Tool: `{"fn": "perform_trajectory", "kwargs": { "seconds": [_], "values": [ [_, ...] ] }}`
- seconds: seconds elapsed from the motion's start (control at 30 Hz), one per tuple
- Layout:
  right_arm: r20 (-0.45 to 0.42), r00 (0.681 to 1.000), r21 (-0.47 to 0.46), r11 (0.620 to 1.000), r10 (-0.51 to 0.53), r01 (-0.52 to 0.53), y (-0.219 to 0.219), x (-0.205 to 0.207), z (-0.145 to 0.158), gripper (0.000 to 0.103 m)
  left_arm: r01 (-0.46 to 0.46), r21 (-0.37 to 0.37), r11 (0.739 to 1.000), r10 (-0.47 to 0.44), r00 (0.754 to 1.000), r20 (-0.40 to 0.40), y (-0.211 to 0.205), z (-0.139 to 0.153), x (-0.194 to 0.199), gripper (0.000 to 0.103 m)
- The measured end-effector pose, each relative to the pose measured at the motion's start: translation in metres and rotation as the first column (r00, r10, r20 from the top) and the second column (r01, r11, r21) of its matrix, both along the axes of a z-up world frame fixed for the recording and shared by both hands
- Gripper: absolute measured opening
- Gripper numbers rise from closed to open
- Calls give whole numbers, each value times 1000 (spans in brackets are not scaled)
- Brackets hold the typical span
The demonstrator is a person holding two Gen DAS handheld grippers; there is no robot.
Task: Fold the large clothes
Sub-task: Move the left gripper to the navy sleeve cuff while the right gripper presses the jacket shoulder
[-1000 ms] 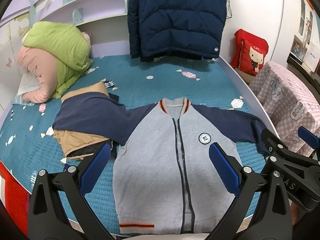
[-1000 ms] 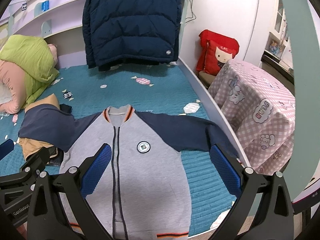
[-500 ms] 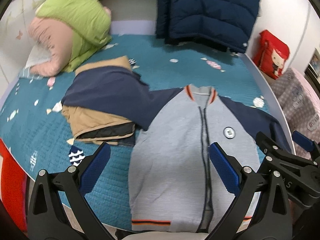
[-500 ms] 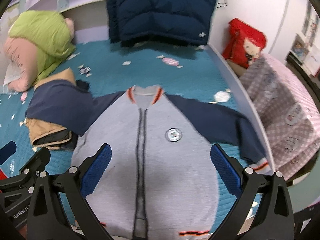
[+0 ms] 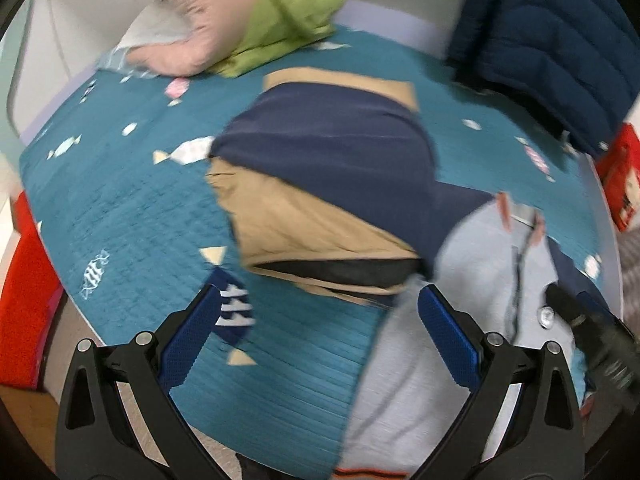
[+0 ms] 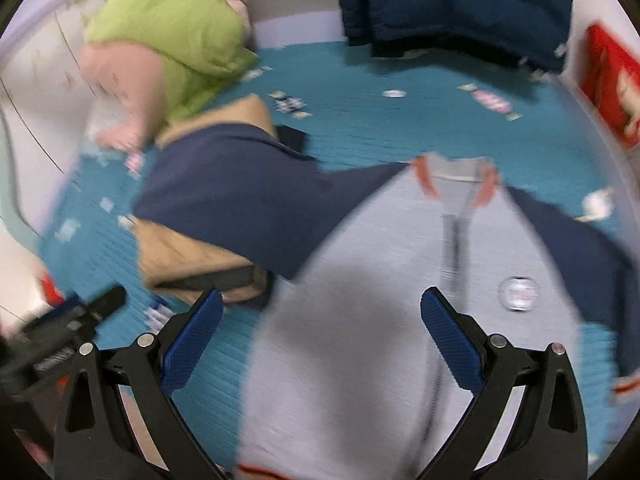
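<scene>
A grey zip-up jacket (image 6: pixel 360 340) with navy sleeves and orange trim lies flat, front up, on the teal bed cover (image 5: pixel 120 208). Its left navy sleeve (image 5: pixel 332 148) drapes over a folded tan garment (image 5: pixel 296 220). In the left wrist view the jacket body (image 5: pixel 460 280) sits at lower right. My left gripper (image 5: pixel 320 336) is open and empty, above the cover beside the jacket's left edge. My right gripper (image 6: pixel 320 332) is open and empty, above the jacket's lower body. Both views are motion-blurred.
A green and pink bundle of bedding (image 6: pixel 168 48) lies at the far left of the bed. A navy puffer jacket (image 6: pixel 452 4) hangs at the back. A red cushion (image 6: pixel 612 84) is at the right. The bed's near edge runs below both grippers.
Both grippers have swung left and moved closer to the bed. The tan garment and left sleeve now fill the middle of both views. The jacket has not moved.
</scene>
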State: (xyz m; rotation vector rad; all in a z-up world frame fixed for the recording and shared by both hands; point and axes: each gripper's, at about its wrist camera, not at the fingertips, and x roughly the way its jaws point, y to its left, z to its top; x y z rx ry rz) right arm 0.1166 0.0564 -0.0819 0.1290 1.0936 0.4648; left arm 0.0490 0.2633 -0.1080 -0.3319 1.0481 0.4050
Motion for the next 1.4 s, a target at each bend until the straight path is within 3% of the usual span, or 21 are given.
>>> {"fn": "perform_trajectory", "kwargs": {
  "seconds": [0.07,0.13,0.2,0.27,0.3,0.4,0.43,0.47,0.53,0.67,0.77,0.87,0.93,0.97,1.07,1.1,1.13,1.17,1.23,1.37,1.4],
  "values": [
    [2,1000,31,999,-15,15,4,19,-10,96,-28,6,1000,28,1000,-9,21,-6,3,98],
    [14,999,-34,998,-45,45,11,38,-22,96,-75,-11,997,75,997,-15,51,-14,7,98],
    [18,999,-43,998,-48,49,13,51,-31,86,-99,-49,994,98,995,-22,80,-23,12,98],
    [-30,998,-54,997,-49,47,16,70,-47,60,-114,-77,990,112,993,-27,100,-30,18,98],
    [-57,997,-60,997,-57,53,18,77,-56,55,-131,-97,987,129,991,-25,115,-35,21,98],
    [-113,992,-93,995,-47,36,24,94,-81,26,-152,-185,971,148,988,-40,152,-50,32,98],
    [-135,990,-111,993,-43,28,27,97,-87,9,-160,-211,964,155,987,-41,163,-54,36,98],
    [-167,985,-114,993,-46,27,30,102,-96,4,-176,-229,958,169,984,-50,173,-59,39,98],
    [-212,976,-103,994,-47,26,34,110,-113,4,-211,-262,942,204,977,-53,193,-66,46,98],
    [-220,975,-149,989,-38,5,48,119,-133,4,-225,-401,888,240,971,-14,232,-80,62,98],
    [-265,963,-157,988,-46,4,54,123,-151,4,-285,-471,835,304,952,-38,258,-101,78,97],
    [-282,958,-168,986,-43,-5,58,126,-166,4,-346,-522,780,341,934,-108,270,-125,92,88],
    [-280,959,-163,987,-50,4,58,130,-172,3,-316,-631,708,341,936,-86,275,-141,98,78],
    [-277,960,-165,986,-49,3,58,131,-173,2,-315,-687,655,350,932,-94,278,-151,100,76],
    [-290,955,-159,987,-53,6,55,135,-175,1,-289,-789,542,360,928,-92,282,-167,100,65],
    [-293,955,-155,988,-53,8,54,134,-175,1,-277,-836,473,370,924,-97,284,-175,97,53],
    [-292,955,-150,989,-49,5,52,134,-175,1,-275,-861,429,397,913,-93,285,-177,92,42],
    [-289,956,-148,989,-42,-1,50,132,-174,1,-269,-866,422,415,906,-79,286,-175,89,38],
    [-282,959,-144,990,-33,-8,49,131,-174,1,-242,-851,466,413,910,-32,283,-163,85,25],
    [-286,957,-123,992,-38,3,42,121,-171,1,-241,-772,589,417,908,35,274,-127,80,20],
    [-289,957,-121,993,-37,2,39,120,-170,1,-229,-731,643,398,915,62,270,-115,82,19]
  ]
}}
